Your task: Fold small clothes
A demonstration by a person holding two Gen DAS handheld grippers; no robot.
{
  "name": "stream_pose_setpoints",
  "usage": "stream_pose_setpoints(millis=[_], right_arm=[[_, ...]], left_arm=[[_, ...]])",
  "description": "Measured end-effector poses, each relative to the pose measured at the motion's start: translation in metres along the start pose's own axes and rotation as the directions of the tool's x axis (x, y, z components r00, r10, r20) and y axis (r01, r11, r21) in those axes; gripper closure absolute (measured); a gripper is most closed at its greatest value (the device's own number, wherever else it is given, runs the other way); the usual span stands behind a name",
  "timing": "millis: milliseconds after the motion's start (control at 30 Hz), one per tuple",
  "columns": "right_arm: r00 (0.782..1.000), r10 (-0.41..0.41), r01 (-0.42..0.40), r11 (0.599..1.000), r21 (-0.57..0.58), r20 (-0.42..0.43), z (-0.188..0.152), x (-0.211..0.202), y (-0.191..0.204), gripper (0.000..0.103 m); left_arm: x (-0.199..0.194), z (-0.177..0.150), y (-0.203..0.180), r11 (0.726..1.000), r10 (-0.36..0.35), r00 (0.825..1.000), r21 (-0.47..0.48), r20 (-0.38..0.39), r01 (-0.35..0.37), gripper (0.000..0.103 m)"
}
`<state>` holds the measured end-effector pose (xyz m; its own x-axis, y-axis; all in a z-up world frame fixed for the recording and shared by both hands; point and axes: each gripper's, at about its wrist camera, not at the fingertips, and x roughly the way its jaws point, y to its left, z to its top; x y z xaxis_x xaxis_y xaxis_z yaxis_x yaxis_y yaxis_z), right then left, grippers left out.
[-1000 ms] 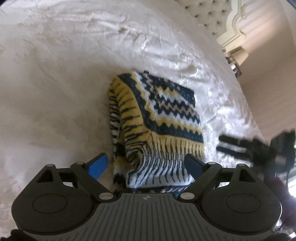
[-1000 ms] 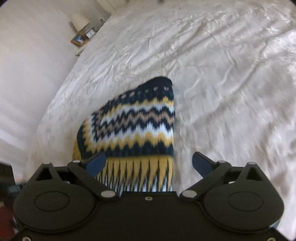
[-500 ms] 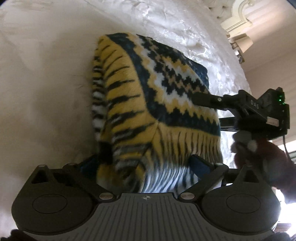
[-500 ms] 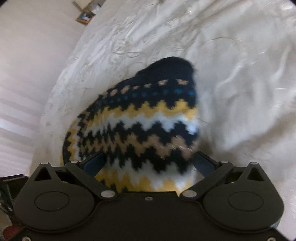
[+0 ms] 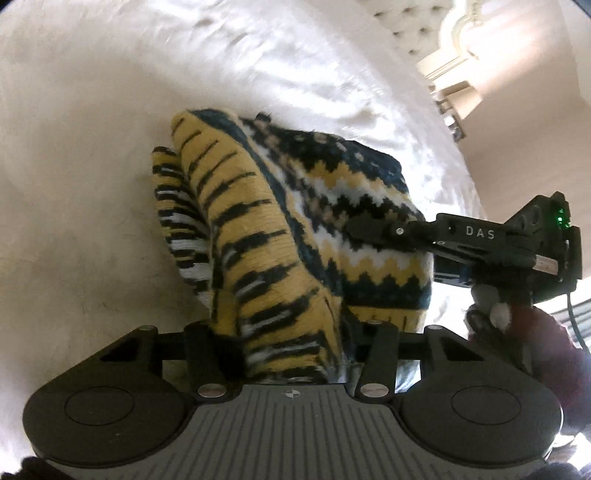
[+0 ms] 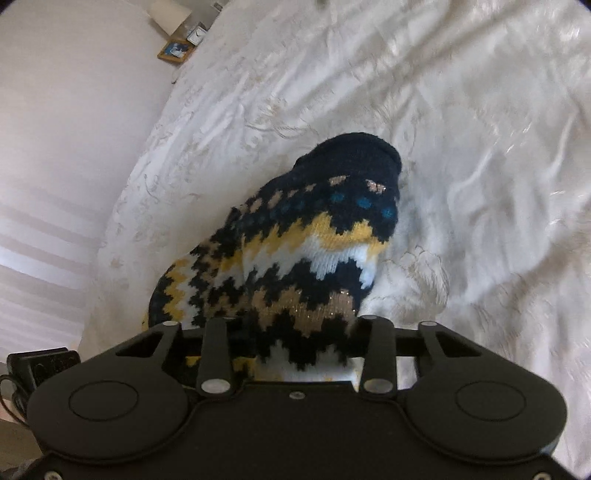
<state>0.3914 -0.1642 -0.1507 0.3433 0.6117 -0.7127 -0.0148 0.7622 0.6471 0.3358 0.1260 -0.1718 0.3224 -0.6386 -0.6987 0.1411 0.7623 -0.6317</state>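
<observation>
A folded knit sweater (image 5: 258,240) in navy, yellow and white zigzags lies on the white bed cover (image 5: 92,147). My left gripper (image 5: 288,332) has its near striped edge bunched between the jaws, which are closing and pinch the fabric. In the right wrist view the sweater (image 6: 314,240) bulges up out of my right gripper (image 6: 291,325). Its jaws are closing too and press on the folded side. The left wrist view shows the right gripper (image 5: 354,225) reaching onto the sweater from the right.
Wrinkled white bed cover (image 6: 461,129) surrounds the sweater on all sides. A tufted headboard (image 5: 406,22) is at the far end. A bedside table with a picture frame (image 6: 173,51) stands beyond the bed's left edge. A hand in a dark red sleeve (image 5: 535,332) holds the right gripper.
Both grippers came in and down onto the sweater, with jaws wide apart at first. Their jaws have now drawn together on its edges, and the fabric has bunched up between them.
</observation>
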Motion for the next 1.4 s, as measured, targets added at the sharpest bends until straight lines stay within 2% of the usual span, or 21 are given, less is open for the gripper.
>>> stream_pose_setpoints(millis=[133,267,500,700,833,967,1033,1067,1100,1133,1167,1200,1233,1267,1300,1333,1367,1400], right_arm=[[0.999,0.021,-0.02,1.0,-0.02,0.046,-0.018,-0.043,0.022,0.056],[0.994,0.052,-0.051,0.999,-0.012,0.095,-0.043,-0.093,0.028,0.056],[0.992,0.092,-0.093,0.996,-0.002,0.09,-0.095,-0.153,0.014,0.054],[0.995,0.093,-0.093,0.996,0.006,0.033,-0.14,-0.177,-0.014,0.054],[0.995,0.102,-0.102,0.995,-0.007,0.013,-0.155,-0.189,-0.028,0.053],[0.991,0.128,-0.128,0.991,-0.028,0.024,-0.158,-0.202,-0.037,0.053],[0.991,0.128,-0.126,0.991,-0.046,0.045,-0.157,-0.208,-0.042,0.05],[0.992,0.11,-0.106,0.993,-0.051,0.068,-0.156,-0.21,-0.046,0.046],[0.993,0.075,-0.071,0.996,-0.05,0.092,-0.156,-0.211,-0.052,0.036],[0.992,0.02,-0.015,0.999,-0.043,0.121,-0.155,-0.211,-0.06,0.03],[0.99,-0.037,0.042,0.999,-0.03,0.14,-0.155,-0.212,-0.069,0.025],[0.984,-0.104,0.107,0.994,-0.017,0.145,-0.155,-0.212,-0.077,0.025],[0.976,-0.158,0.162,0.987,-0.012,0.15,-0.156,-0.214,-0.084,0.025],[0.967,-0.201,0.205,0.979,-0.01,0.158,-0.158,-0.218,-0.092,0.024],[0.963,-0.215,0.219,0.976,-0.011,0.166,-0.16,-0.222,-0.096,0.017],[0.96,-0.22,0.226,0.974,-0.015,0.174,-0.164,-0.228,-0.101,0.011],[0.959,-0.22,0.228,0.973,-0.024,0.179,-0.166,-0.231,-0.104,0.003],[0.957,-0.223,0.234,0.972,-0.038,0.184,-0.169,-0.234,-0.105,0.001]], left_arm=[[-0.026,-0.014,-0.04,0.998,-0.028,0.999,0.05,0.033,0.026,0.057],[-0.052,-0.044,-0.079,0.994,-0.036,0.998,0.103,0.056,0.03,0.057],[-0.074,-0.126,-0.126,0.995,-0.028,0.998,0.092,0.048,0.024,0.057],[-0.061,-0.194,-0.146,1.0,-0.011,1.0,0.003,0.018,0.011,0.057],[-0.05,-0.206,-0.154,1.0,0.003,1.0,-0.018,0.026,-0.002,0.057],[-0.049,-0.202,-0.155,1.0,0.012,0.999,-0.01,0.05,-0.012,0.057],[-0.046,-0.199,-0.154,0.999,0.033,0.998,0.005,0.058,-0.033,0.056],[-0.045,-0.2,-0.155,0.998,0.056,0.997,0.012,0.059,-0.057,0.056],[-0.042,-0.198,-0.153,0.992,0.121,0.991,0.032,0.065,-0.123,0.053],[-0.04,-0.201,-0.154,0.976,0.206,0.976,0.054,0.072,-0.21,0.051],[-0.037,-0.202,-0.152,0.948,0.305,0.949,0.074,0.079,-0.311,0.051],[-0.035,-0.203,-0.15,0.913,0.393,0.916,0.082,0.081,-0.399,0.051],[-0.035,-0.205,-0.145,0.886,0.453,0.888,0.069,0.079,-0.458,0.051],[-0.038,-0.208,-0.141,0.882,0.464,0.882,0.046,0.087,-0.469,0.05],[-0.044,-0.21,-0.139,0.887,0.457,0.884,0.026,0.103,-0.462,0.05],[-0.05,-0.213,-0.14,0.883,0.463,0.878,0.02,0.122,-0.469,0.05],[-0.057,-0.22,-0.141,0.876,0.473,0.87,0.034,0.139,-0.482,0.05],[-0.062,-0.221,-0.143,0.868,0.478,0.863,0.062,0.162,-0.493,0.049]])
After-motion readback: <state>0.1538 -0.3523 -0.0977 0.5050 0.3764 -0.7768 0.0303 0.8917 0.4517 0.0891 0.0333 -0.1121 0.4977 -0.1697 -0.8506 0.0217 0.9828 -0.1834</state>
